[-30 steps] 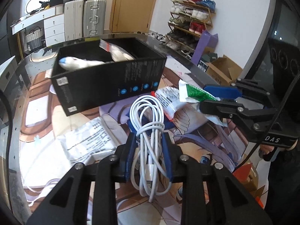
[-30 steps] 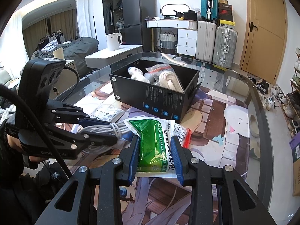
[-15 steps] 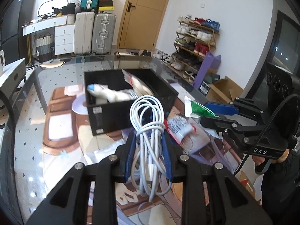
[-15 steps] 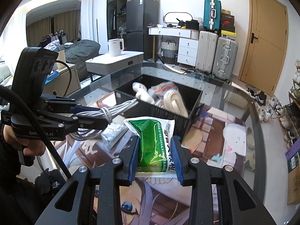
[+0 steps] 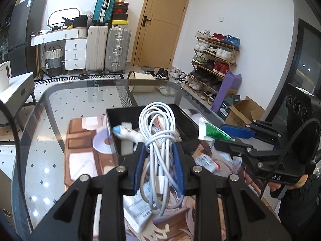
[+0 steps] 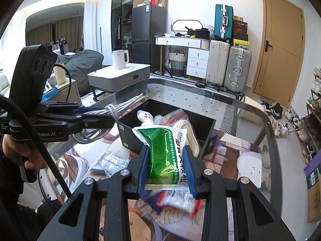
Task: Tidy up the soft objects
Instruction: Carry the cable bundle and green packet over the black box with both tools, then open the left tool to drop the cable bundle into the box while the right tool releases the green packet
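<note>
Left wrist view: I am pinching the coiled white cable (image 5: 158,150) in my left gripper (image 5: 159,160), carrying it above the near wall of the black box (image 5: 188,124) on the glass table (image 5: 80,94). To do this well, I judge I should clear the rim, then release over the bare space.

Right wrist view: my right gripper (image 6: 166,164) is clamping the green-and-white packet (image 6: 163,150), hanging just near of the box. Inside are lying 1 white plush toy (image 6: 145,117), 1 clear bag with red trim (image 6: 174,116) and 1 cream coil (image 6: 186,128).
</note>
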`<state>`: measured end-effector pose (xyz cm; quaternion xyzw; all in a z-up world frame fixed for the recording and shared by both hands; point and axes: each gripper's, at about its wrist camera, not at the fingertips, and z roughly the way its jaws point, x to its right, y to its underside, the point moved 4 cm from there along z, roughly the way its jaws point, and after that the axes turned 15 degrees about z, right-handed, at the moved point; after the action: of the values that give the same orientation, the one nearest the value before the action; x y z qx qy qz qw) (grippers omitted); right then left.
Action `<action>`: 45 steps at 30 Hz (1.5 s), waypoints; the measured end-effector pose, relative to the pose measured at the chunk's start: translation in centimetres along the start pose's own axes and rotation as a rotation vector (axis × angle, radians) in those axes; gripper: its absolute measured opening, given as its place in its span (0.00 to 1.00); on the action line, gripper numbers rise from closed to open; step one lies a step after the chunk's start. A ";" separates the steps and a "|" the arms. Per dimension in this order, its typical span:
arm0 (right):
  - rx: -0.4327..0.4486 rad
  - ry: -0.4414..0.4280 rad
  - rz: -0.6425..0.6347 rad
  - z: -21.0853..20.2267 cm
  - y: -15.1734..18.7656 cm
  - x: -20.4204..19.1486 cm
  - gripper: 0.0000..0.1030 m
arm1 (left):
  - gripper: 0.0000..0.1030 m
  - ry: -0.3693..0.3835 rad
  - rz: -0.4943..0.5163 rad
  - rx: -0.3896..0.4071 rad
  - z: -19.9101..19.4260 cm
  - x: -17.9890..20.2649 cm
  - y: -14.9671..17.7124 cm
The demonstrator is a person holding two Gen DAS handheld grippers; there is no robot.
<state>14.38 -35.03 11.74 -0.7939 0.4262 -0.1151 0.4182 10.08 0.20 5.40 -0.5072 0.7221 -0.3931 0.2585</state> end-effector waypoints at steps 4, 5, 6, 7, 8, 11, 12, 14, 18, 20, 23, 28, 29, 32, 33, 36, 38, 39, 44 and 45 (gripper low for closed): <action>0.001 -0.008 -0.006 1.1 -0.9 -0.2 0.32 | 0.25 -0.009 -0.001 0.001 0.8 -0.7 -0.6; 0.002 -0.007 -0.003 1.4 -1.1 -0.1 0.32 | 0.25 -0.010 -0.002 0.002 1.0 -0.9 -0.7; 0.004 -0.007 -0.001 1.6 -1.3 -0.1 0.32 | 0.25 -0.014 -0.002 0.001 1.2 -1.1 -0.9; 0.003 -0.010 0.005 1.9 -1.5 -0.1 0.32 | 0.25 -0.017 -0.002 0.001 1.4 -1.2 -1.0; 0.005 -0.010 0.010 2.1 -1.7 0.1 0.32 | 0.25 -0.020 -0.003 0.001 1.5 -1.4 -1.1; 0.008 -0.015 0.030 2.7 -2.0 0.6 0.32 | 0.25 -0.032 -0.008 0.001 2.1 -2.0 -1.2; 0.007 -0.017 0.036 2.9 -2.2 0.8 0.32 | 0.25 -0.037 -0.007 0.002 2.3 -2.2 -1.3; 0.010 -0.014 0.045 3.3 -2.4 1.1 0.32 | 0.25 -0.041 -0.010 0.000 2.7 -2.4 -1.4; 0.009 -0.015 0.067 4.3 -2.9 1.5 0.32 | 0.25 -0.050 -0.006 -0.008 3.9 -2.9 -1.6; 0.007 -0.015 0.072 5.0 -3.2 1.6 0.32 | 0.25 -0.049 -0.005 -0.012 4.4 -2.9 -1.7; -0.003 -0.009 0.076 6.1 -3.5 1.7 0.32 | 0.25 -0.058 0.010 -0.020 5.5 -2.8 -1.9; -0.020 0.009 0.098 7.8 -3.7 2.4 0.32 | 0.25 -0.060 0.032 -0.036 7.1 -2.4 -2.2; -0.024 0.016 0.100 8.1 -3.7 2.5 0.32 | 0.25 -0.061 0.036 -0.040 7.4 -2.3 -2.3; -0.037 0.026 0.105 9.0 -3.6 3.0 0.32 | 0.26 -0.063 0.050 -0.051 8.2 -2.1 -2.4; -0.039 0.028 0.105 9.2 -3.5 3.0 0.32 | 0.26 -0.064 0.057 -0.055 8.4 -2.0 -2.5; -0.046 0.034 0.109 9.7 -3.5 3.2 0.32 | 0.25 -0.057 0.070 -0.071 9.0 -1.7 -2.4; -0.050 0.041 0.103 10.2 -3.6 3.2 0.32 | 0.24 -0.064 0.078 -0.084 9.4 -1.6 -2.3; -0.051 0.048 0.099 10.3 -3.5 3.2 0.32 | 0.24 -0.067 0.081 -0.093 9.8 -1.6 -2.2; -0.073 0.069 0.077 11.4 -3.1 3.0 0.32 | 0.23 -0.059 0.074 -0.104 10.5 -1.8 -1.9; -0.082 0.082 0.062 11.8 -3.0 2.8 0.32 | 0.24 -0.059 0.076 -0.105 10.5 -1.9 -1.9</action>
<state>24.18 -29.71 6.19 -0.7913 0.4717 -0.1172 0.3709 19.88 -1.56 1.03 -0.5035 0.7525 -0.3297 0.2674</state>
